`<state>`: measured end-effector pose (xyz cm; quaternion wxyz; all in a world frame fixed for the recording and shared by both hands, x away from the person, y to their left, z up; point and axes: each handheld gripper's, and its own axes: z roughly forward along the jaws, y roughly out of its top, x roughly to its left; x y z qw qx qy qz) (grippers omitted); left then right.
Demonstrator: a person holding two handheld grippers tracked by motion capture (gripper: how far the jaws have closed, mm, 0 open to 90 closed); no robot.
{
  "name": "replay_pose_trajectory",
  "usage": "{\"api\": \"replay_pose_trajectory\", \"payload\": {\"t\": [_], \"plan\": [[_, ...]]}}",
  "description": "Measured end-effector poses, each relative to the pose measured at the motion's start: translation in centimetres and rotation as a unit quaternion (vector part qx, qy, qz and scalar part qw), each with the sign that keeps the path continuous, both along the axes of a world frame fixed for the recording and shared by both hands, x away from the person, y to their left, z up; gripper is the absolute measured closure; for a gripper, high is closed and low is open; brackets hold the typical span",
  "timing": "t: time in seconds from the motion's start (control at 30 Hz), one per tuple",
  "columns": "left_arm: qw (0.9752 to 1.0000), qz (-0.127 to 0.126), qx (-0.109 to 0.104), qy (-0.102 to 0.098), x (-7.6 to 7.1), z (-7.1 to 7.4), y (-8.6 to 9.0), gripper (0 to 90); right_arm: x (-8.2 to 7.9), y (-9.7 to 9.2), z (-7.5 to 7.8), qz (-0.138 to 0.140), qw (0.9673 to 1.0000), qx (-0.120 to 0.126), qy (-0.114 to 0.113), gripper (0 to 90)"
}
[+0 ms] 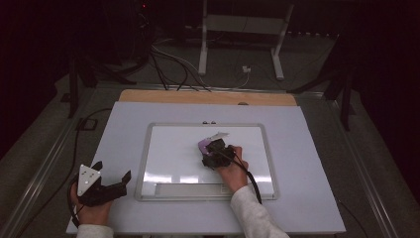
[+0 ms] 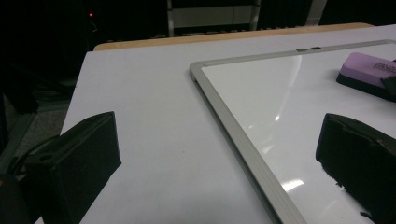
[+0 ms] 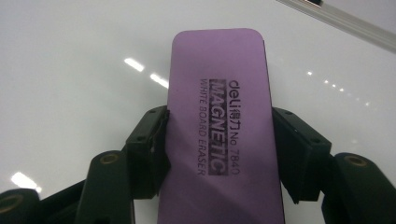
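Observation:
A purple magnetic whiteboard eraser (image 3: 219,126) lies flat on the whiteboard (image 1: 173,148), and my right gripper (image 3: 219,149) is shut on its two long sides. From above, the eraser (image 1: 204,145) shows near the middle of the board, just beyond my right gripper (image 1: 215,148). The eraser (image 2: 369,70) also appears at the far right of the left gripper view. My left gripper (image 1: 111,173) rests on the table left of the board, its jaws open with nothing between them. In its own view the left gripper (image 2: 219,163) straddles the board's metal frame (image 2: 233,126).
The whiteboard has a pen tray (image 1: 188,189) along its near edge. The white tabletop (image 1: 307,163) ends in a wooden strip (image 1: 208,97) at the back. Beyond it, cables (image 1: 168,64) and a white stand (image 1: 242,29) sit on the dark floor.

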<state>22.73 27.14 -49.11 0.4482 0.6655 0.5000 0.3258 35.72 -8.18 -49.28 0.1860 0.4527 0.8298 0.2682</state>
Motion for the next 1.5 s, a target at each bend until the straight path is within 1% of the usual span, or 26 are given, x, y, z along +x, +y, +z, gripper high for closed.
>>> {"api": "replay_pose_trajectory", "payload": {"t": [0.03,0.07,0.13,0.23,0.3,0.37,0.47,0.5,0.67,0.73,0.8,0.83,0.87,0.9,0.97,1.03,1.1,1.17,1.2,1.37,1.5], "plan": [[1.0000,0.000,0.000,0.000,0.0,0.0,0.1,0.6,0.2,-0.3,0.0,-0.001,1.0000,0.007,0.005,41.3],[1.0000,0.001,-0.001,0.000,-0.1,0.0,0.1,0.6,0.4,-0.8,0.0,-0.010,0.9999,0.008,0.005,41.4],[1.0000,0.001,-0.001,-0.001,-0.1,0.0,0.2,0.7,0.8,-2.3,0.0,-0.040,0.9992,0.002,0.002,41.3],[1.0000,0.001,0.000,0.000,-0.1,0.0,0.2,0.6,1.2,-5.1,0.1,-0.089,0.9960,0.007,0.010,41.3],[1.0000,0.001,0.001,0.000,-0.1,0.0,0.1,0.6,0.8,-6.7,0.2,-0.106,0.9942,0.013,0.011,41.3],[1.0000,0.000,0.002,0.000,-0.1,0.0,-0.1,0.6,0.0,-8.1,0.4,-0.110,0.9933,0.034,0.012,41.3],[1.0000,-0.002,0.007,0.002,0.0,0.0,-0.3,0.7,-1.2,-9.6,0.8,-0.109,0.9926,0.053,0.011,41.2],[1.0000,-0.002,0.006,0.001,-0.1,0.0,-0.3,0.6,-1.6,-9.9,0.9,-0.107,0.9927,0.055,0.009,41.2],[1.0000,-0.001,0.006,0.002,-0.1,0.0,-0.3,0.7,-3.0,-10.8,0.2,-0.096,0.9941,0.048,0.014,41.1],[1.0000,-0.002,0.006,0.002,-0.1,0.0,-0.3,0.6,-3.2,-11.0,-0.2,-0.093,0.9944,0.048,0.016,41.1],[1.0000,-0.001,0.005,0.001,-0.1,0.1,-0.3,0.7,-3.3,-11.1,-0.3,-0.092,0.9943,0.053,0.013,40.9],[1.0000,-0.001,0.004,0.001,-0.1,0.1,-0.3,0.7,-3.3,-11.1,-0.2,-0.090,0.9947,0.050,0.012,40.5],[1.0000,0.000,0.005,0.001,-0.1,0.1,-0.3,0.6,-3.4,-11.0,-0.2,-0.083,0.9955,0.045,0.010,38.0],[1.0000,0.000,0.005,0.001,-0.1,0.1,-0.2,0.7,-3.4,-10.9,-0.2,-0.075,0.9962,0.043,0.009,33.2],[1.0000,0.000,0.004,0.001,-0.1,0.1,-0.2,0.6,-3.8,-10.8,-0.1,-0.067,0.9972,0.033,-0.003,28.5],[1.0000,0.000,0.004,0.000,-0.1,0.1,-0.2,0.7,-4.2,-10.7,0.1,-0.061,0.9974,0.032,-0.020,25.3],[1.0000,-0.001,0.005,0.000,-0.1,0.1,-0.2,0.6,-4.7,-10.5,0.5,-0.049,0.9976,0.034,-0.036,24.8],[1.0000,-0.001,0.005,-0.001,-0.1,0.1,-0.3,0.7,-5.0,-10.3,0.8,-0.035,0.9976,0.030,-0.051,24.5],[1.0000,-0.001,0.005,-0.001,-0.1,0.1,-0.3,0.6,-5.2,-10.2,0.9,-0.030,0.9975,0.033,-0.056,24.5],[1.0000,-0.001,0.006,-0.001,-0.1,0.1,-0.2,0.6,-5.6,-10.1,1.0,-0.013,0.9979,0.031,-0.056,24.5],[1.0000,-0.001,0.006,0.000,-0.1,0.1,-0.3,0.6,-5.7,-10.2,0.8,-0.010,0.9983,0.027,-0.052,24.7]]}}
